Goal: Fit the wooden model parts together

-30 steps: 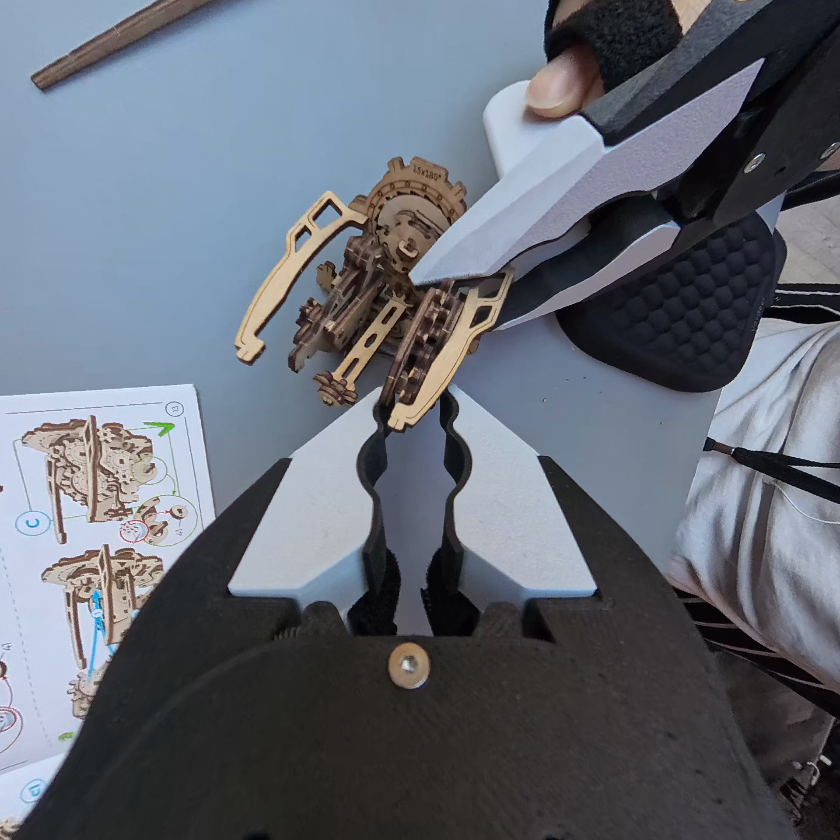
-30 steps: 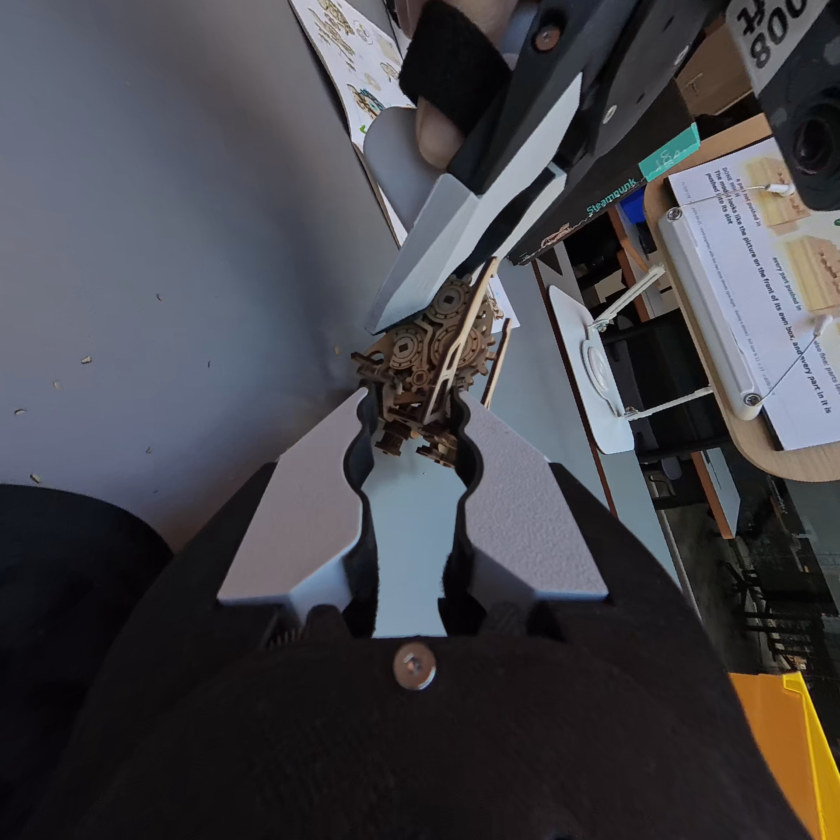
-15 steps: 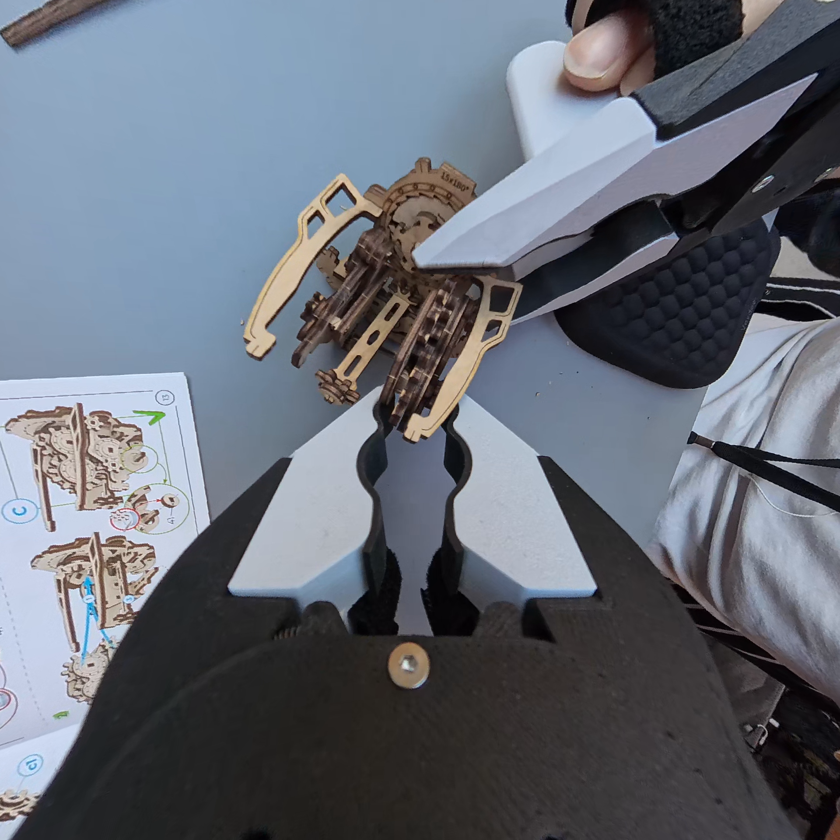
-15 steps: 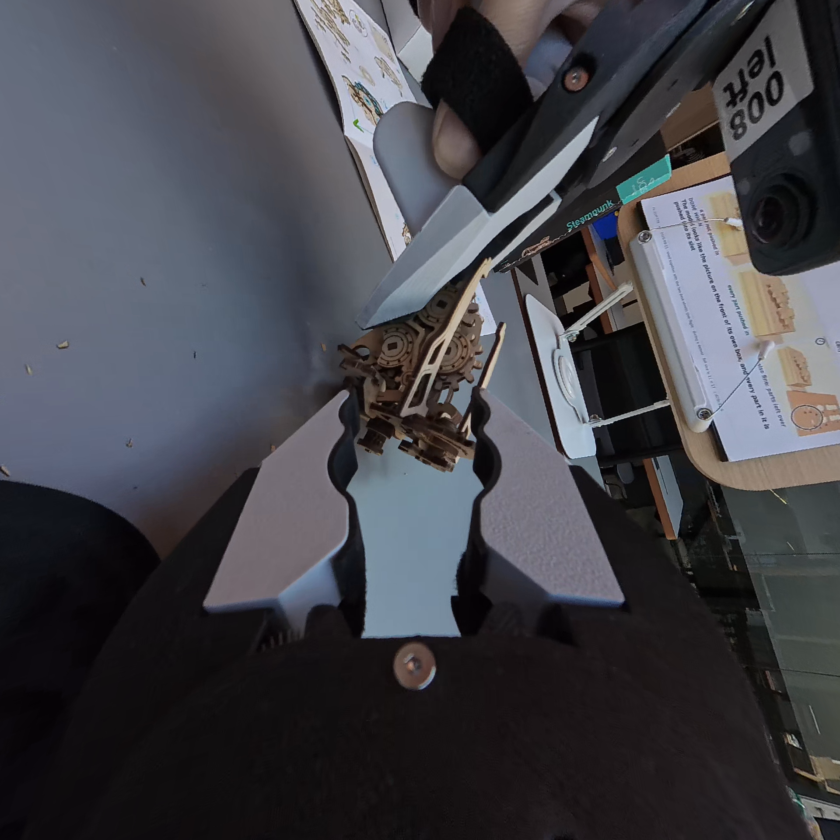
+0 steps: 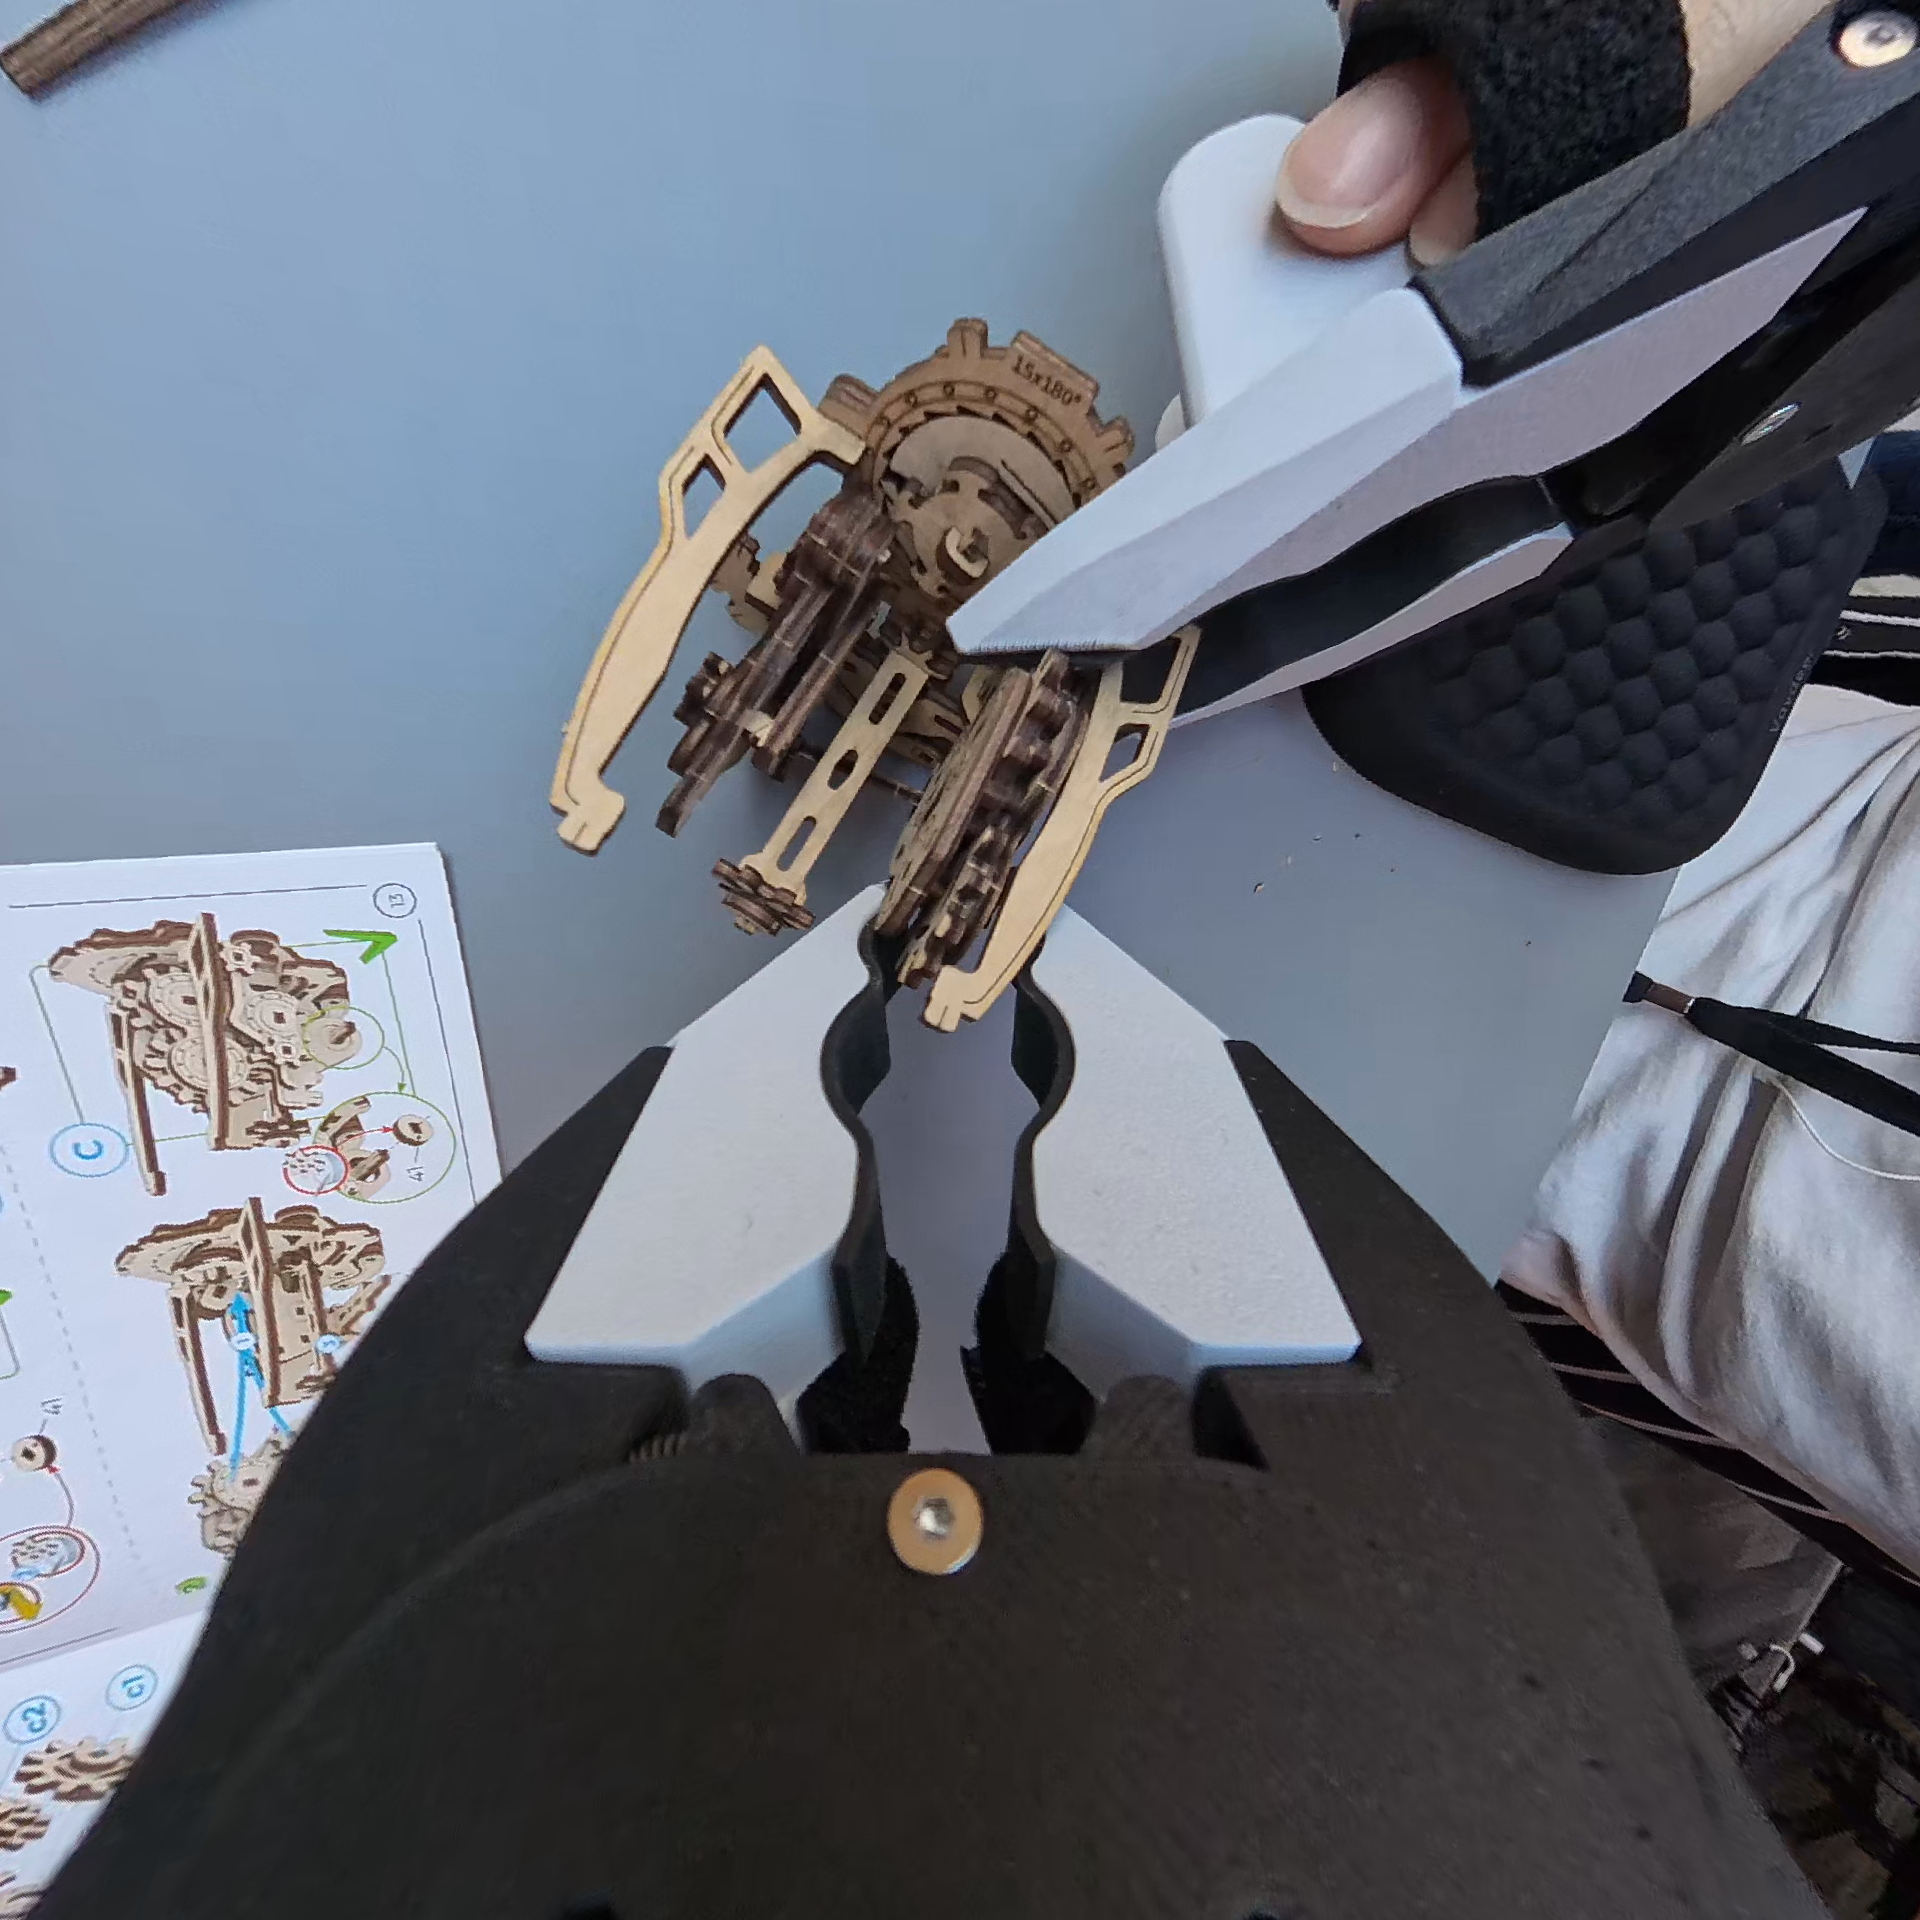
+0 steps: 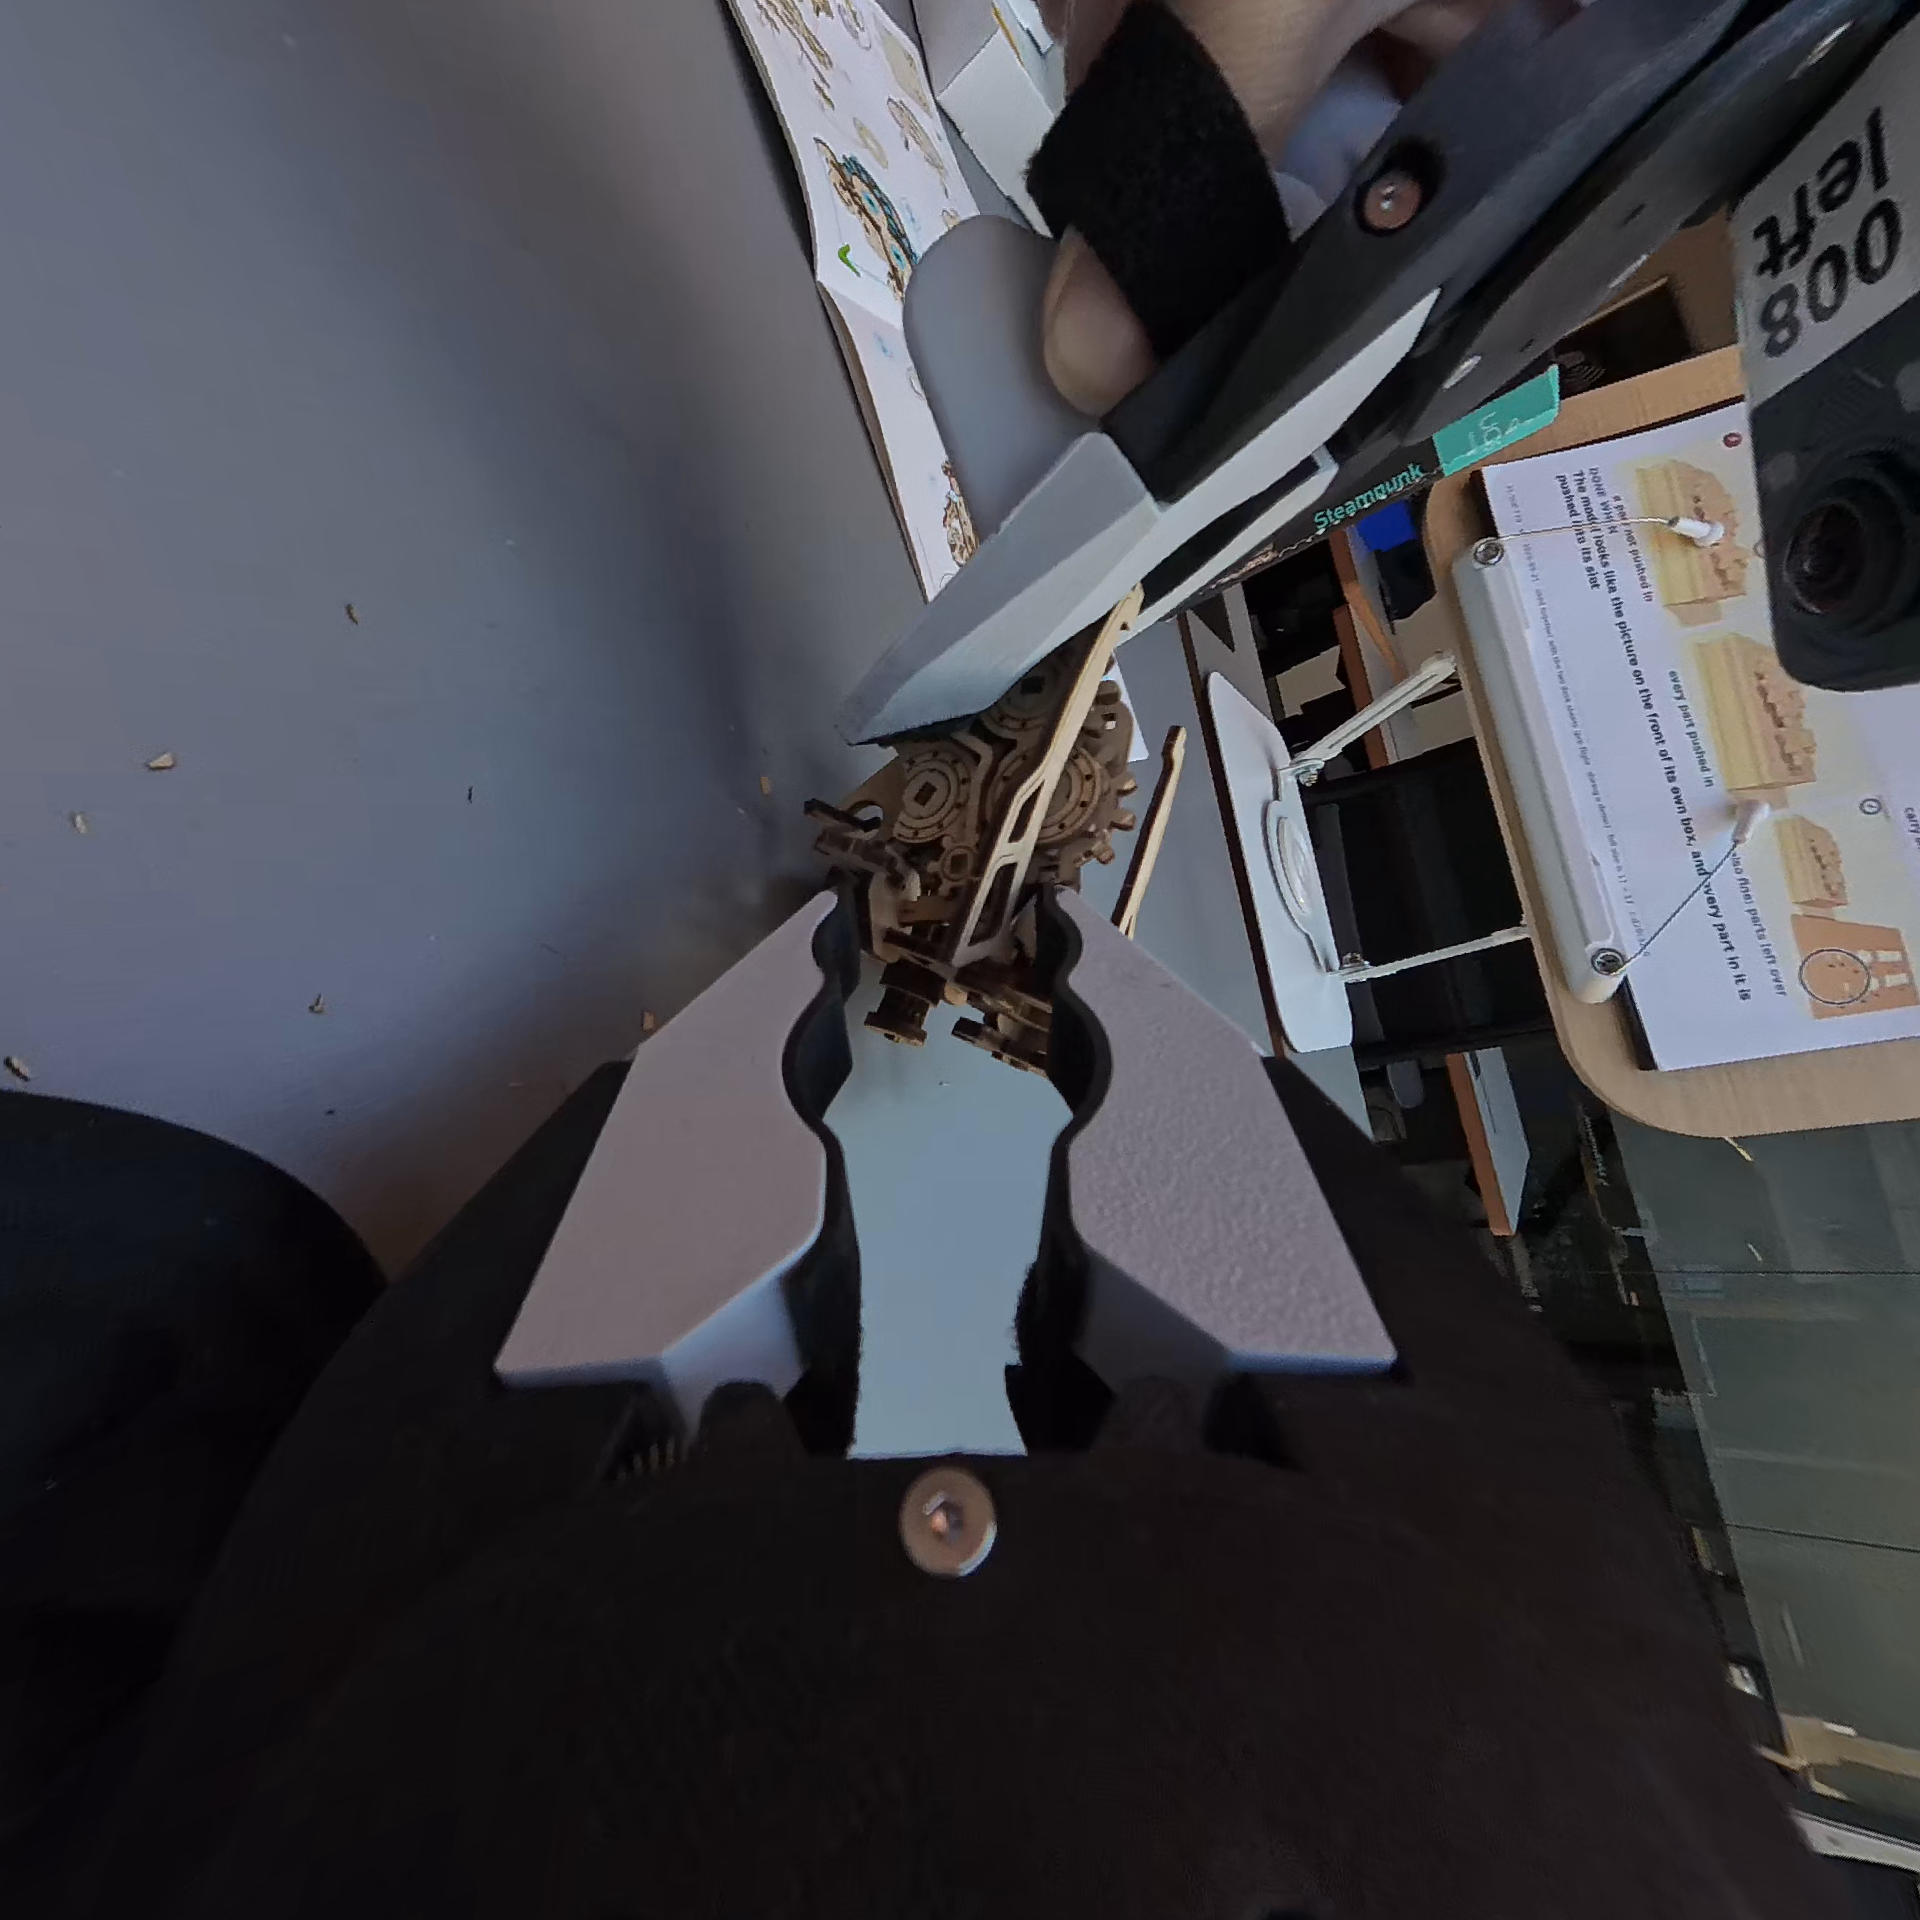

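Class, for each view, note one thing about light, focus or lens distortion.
Left wrist view: even daylight, the model sharp, table evenly lit. Right wrist view: the model is darker and in shade, and wide-angle bending curves the board at the right edge.

The grey surface is free to the upper left of the wooden model, so a gripper can pass there. The right gripper blocks the model from the upper right, and the left gripper from below. The instruction sheet lies at the lower left, and a dark wooden strip near the top left corner.
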{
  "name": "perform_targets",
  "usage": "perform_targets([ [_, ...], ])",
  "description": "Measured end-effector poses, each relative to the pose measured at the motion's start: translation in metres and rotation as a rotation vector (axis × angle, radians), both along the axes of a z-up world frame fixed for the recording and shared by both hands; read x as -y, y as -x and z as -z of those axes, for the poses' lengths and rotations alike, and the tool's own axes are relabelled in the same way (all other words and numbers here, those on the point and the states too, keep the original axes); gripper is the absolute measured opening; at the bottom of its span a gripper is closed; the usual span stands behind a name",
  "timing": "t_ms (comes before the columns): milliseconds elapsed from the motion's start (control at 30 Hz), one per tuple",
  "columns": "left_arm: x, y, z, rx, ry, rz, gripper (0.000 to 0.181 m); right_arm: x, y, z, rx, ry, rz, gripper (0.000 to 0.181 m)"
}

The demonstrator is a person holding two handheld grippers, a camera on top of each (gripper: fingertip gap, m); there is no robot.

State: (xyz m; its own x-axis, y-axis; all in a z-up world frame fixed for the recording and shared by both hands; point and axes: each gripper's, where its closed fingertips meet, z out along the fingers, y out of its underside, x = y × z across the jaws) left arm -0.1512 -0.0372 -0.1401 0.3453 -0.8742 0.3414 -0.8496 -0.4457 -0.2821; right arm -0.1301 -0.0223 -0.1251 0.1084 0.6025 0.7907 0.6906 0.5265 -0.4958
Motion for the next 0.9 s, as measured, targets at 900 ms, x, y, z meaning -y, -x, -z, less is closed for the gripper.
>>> perform_targets([
  [900, -0.014, -0.017, -0.018, 0.604, 0.046, -0.143, 0.016, -0.006, 0.000, 0.000, -0.099, 0.099, -0.010, 0.039],
])
